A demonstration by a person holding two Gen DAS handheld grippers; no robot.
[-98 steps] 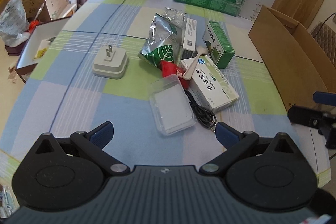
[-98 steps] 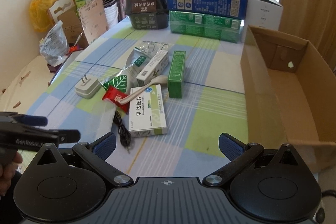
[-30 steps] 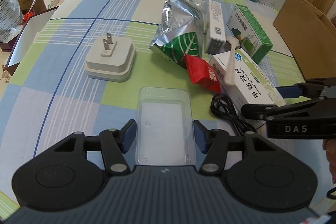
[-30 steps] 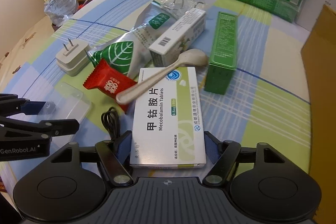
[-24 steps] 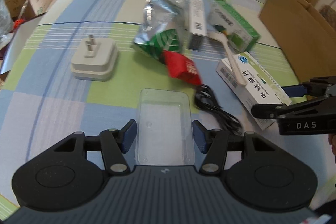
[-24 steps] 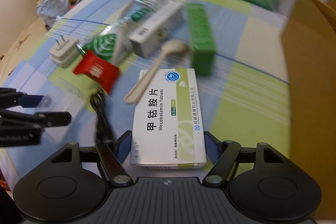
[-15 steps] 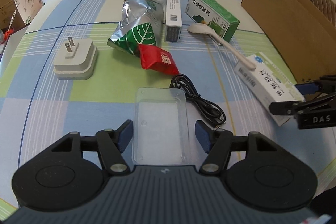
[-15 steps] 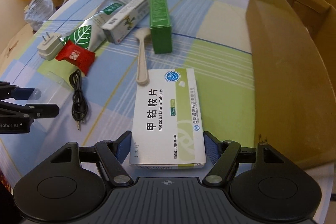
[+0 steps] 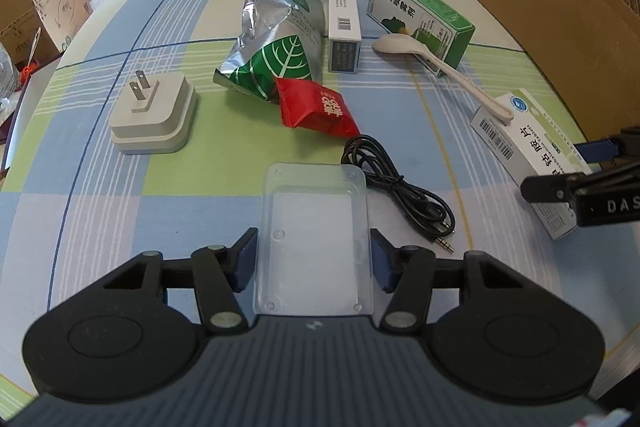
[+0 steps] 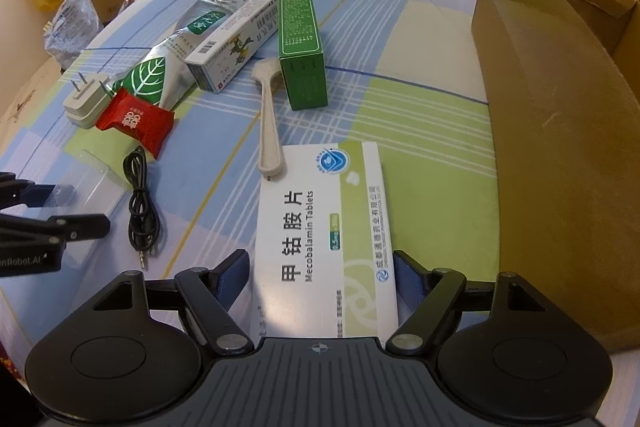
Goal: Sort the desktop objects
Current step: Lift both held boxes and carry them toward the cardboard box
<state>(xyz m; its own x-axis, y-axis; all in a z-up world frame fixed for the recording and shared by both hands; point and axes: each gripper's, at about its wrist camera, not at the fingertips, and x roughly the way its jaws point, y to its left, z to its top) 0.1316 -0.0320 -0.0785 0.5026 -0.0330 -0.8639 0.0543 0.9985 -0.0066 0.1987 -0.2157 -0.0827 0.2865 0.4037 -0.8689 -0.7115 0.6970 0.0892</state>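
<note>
- The left gripper (image 9: 313,259) has a clear, flat rectangular plastic case (image 9: 314,227) between its blue pads. Its jaws are closing, and the pads sit at the case's long edges, apparently touching.
- The right gripper (image 10: 321,279) straddles a white and green box of Mecobalamin tablets (image 10: 324,227). Its jaws are opening, and narrow gaps show beside the box, so the hold looks loose or let go.
- Sorting looks barely begun: the open brown cardboard box (image 10: 560,131) on the right shows nothing inside, as far as it can be seen.
- Still on the checked blue and green tablecloth (image 9: 100,187): a white wall plug (image 9: 154,115), a silver leaf-print foil pouch (image 9: 276,47), a red snack packet (image 9: 316,107), a coiled black audio cable (image 9: 400,187), a long white carton (image 9: 344,23), a green carton (image 9: 420,19) and a beige spoon (image 10: 269,123).
- The spoon's handle end rests on the tablet box's far corner and may slide if the box is lifted.
</note>
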